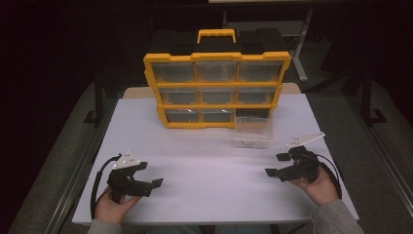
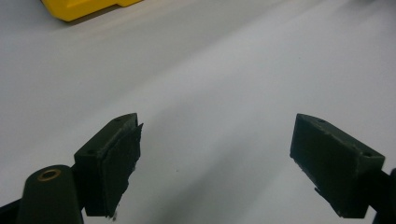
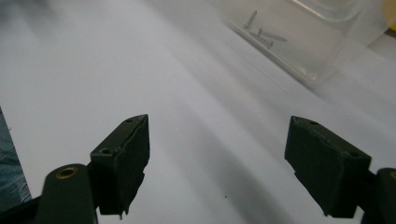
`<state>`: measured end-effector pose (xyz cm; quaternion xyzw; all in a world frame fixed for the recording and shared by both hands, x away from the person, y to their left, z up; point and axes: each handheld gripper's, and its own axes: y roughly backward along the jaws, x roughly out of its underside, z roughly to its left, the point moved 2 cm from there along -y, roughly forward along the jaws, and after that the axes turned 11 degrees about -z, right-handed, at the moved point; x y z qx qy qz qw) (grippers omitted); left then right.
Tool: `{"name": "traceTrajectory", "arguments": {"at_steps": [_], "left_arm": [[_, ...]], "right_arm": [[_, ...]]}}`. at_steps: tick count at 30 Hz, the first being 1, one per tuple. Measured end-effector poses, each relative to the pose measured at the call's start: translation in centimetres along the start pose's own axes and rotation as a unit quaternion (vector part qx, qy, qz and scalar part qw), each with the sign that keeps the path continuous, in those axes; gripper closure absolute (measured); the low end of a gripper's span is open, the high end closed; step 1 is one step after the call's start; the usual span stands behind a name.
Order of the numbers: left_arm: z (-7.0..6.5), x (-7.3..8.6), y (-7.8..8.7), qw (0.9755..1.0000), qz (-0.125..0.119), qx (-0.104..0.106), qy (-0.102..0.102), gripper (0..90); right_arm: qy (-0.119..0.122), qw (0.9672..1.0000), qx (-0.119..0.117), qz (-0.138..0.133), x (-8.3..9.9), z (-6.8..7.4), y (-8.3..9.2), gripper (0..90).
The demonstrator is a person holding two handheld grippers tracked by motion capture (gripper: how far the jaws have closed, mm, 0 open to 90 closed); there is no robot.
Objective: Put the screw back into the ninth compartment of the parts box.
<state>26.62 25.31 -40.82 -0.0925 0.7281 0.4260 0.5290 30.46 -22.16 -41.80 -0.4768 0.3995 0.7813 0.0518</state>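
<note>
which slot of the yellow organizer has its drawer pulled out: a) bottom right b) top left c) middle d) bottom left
a, the bottom-right slot of the yellow organizer is dark and open, and the clear drawer with a few screws sits on the table in front of it.

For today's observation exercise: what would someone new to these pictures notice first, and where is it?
First, the yellow-framed parts organizer with its clear drawers, standing upright at the far middle of the white table. Its bottom-right slot is empty; the clear drawer sits on the table just in front of it, holding a few small screws. Near the front edge, the left hand-held gripper and right hand-held gripper are both open, holding nothing.
</note>
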Motion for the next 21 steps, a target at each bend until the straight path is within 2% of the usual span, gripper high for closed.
{"name": "traceTrajectory", "arguments": {"at_steps": [11,21], "left_arm": [[0.1,0.4,-0.4,1.0,0.007,0.006,-0.003,15.7],[-0.1,0.7,-0.8,0.9998,0.015,0.013,-0.004,15.7]], "right_arm": [[-0.002,0.9998,0.014,-0.014,1.4,0.1,-0.1,19.4],[-0.002,0.9999,0.011,-0.011,2.2,0.4,-0.8,19.0]]}}
